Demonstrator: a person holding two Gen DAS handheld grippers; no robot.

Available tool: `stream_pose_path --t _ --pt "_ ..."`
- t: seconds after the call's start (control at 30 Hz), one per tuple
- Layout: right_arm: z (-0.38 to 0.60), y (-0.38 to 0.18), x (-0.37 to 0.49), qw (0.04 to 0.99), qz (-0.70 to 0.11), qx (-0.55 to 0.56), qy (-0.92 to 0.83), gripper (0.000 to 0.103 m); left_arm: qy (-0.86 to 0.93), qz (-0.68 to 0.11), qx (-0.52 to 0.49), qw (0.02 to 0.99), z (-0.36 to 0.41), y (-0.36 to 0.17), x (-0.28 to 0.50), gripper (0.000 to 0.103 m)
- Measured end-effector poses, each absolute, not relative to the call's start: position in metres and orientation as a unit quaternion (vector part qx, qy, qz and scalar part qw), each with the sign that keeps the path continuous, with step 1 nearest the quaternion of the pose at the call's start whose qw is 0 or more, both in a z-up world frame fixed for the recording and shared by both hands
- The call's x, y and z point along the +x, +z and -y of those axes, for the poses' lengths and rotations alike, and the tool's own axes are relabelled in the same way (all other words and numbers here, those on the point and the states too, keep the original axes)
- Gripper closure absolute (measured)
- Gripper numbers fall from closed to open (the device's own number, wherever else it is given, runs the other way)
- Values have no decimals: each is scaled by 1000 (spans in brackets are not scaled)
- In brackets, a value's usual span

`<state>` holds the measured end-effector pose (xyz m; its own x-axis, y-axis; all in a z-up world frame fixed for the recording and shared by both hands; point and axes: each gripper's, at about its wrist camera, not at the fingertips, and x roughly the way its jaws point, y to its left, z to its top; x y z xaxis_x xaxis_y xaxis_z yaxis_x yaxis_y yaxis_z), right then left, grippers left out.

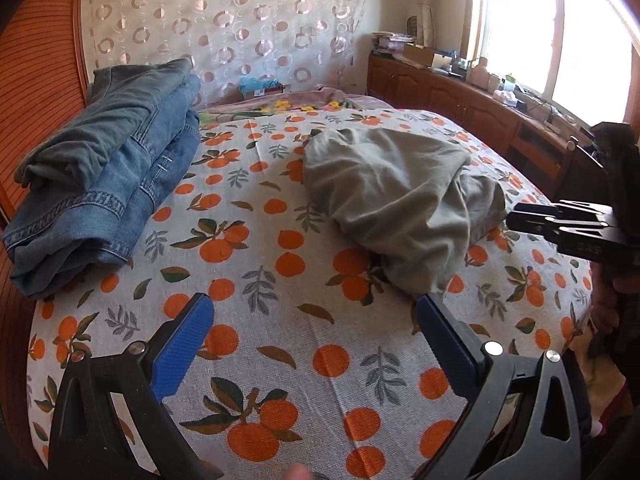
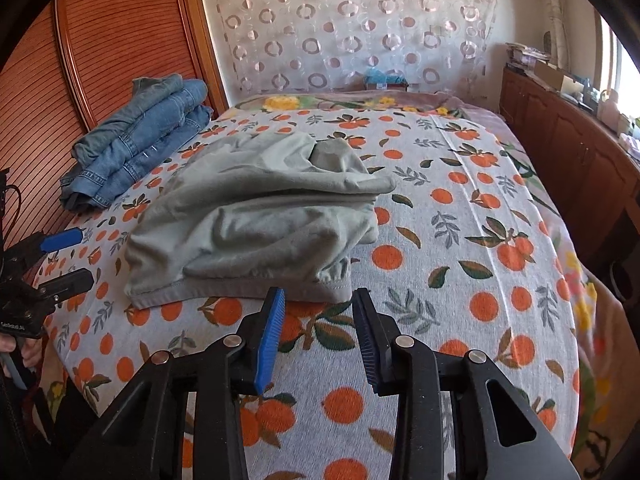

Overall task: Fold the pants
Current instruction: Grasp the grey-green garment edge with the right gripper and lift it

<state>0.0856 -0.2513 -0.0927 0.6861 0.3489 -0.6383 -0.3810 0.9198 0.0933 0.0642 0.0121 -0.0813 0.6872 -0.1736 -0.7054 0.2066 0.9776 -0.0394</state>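
While both tongs gape empty, left tongs [image 1: 314,344], right tongs [image 2: 318,340], grey pants [image 2: 256,220] bunched on bedspread [image 2: 460,280]

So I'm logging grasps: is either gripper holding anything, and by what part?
Nothing is held. The left gripper and right gripper are both open over the bedspread, short of the grey pants.

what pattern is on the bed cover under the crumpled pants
Oranges with green leaves on a pale woven bed cover, clearest in the right wrist view.
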Motion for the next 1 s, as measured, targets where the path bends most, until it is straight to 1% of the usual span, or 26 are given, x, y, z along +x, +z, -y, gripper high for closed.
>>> stream_pose_path --t 0.13,0.2,0.3,0.37,0.4,0.43,0.47,0.53,0.63,0.7,0.83,0.93,1.0 --pt "252 -90 98 910 -359 -18 207 67 -129 -381 14 915 -8 -79 67 7" --pt "251 -90 103 909 -364 -25 202 66 -145 -377 15 914 -3 -79 66 13" --pt "250 -91 108 906 -369 -32 203 67 -158 -377 11 913 4 -79 69 17" --pt "251 -93 110 904 -372 -32 209 81 -158 -385 15 909 10 -81 73 17" --pt "249 -92 112 905 -369 -31 210 86 -158 -387 20 908 13 -82 73 17" --pt "253 -90 111 906 -364 -19 217 94 -157 -389 27 907 17 -83 74 17" --pt "256 -88 109 906 -358 -6 228 97 -160 -390 30 906 21 -84 75 17" --pt "262 -81 103 912 -339 2 228 98 -174 -395 30 902 27 -85 76 19" --pt "275 -69 89 920 -311 24 236 98 -188 -396 37 898 38 -84 76 25" --pt "281 -61 79 924 -300 31 237 98 -199 -396 40 895 45 -83 75 34" --pt "285 -56 66 927 -292 20 233 98 -211 -395 41 893 58 -81 73 47" --pt "287 -52 60 930 -285 17 230 98 -218 -393 55 892 68 -82 71 48" --pt "288 -50 58 931 -283 19 230 98 -219 -407 60 885 72 -89 77 49"
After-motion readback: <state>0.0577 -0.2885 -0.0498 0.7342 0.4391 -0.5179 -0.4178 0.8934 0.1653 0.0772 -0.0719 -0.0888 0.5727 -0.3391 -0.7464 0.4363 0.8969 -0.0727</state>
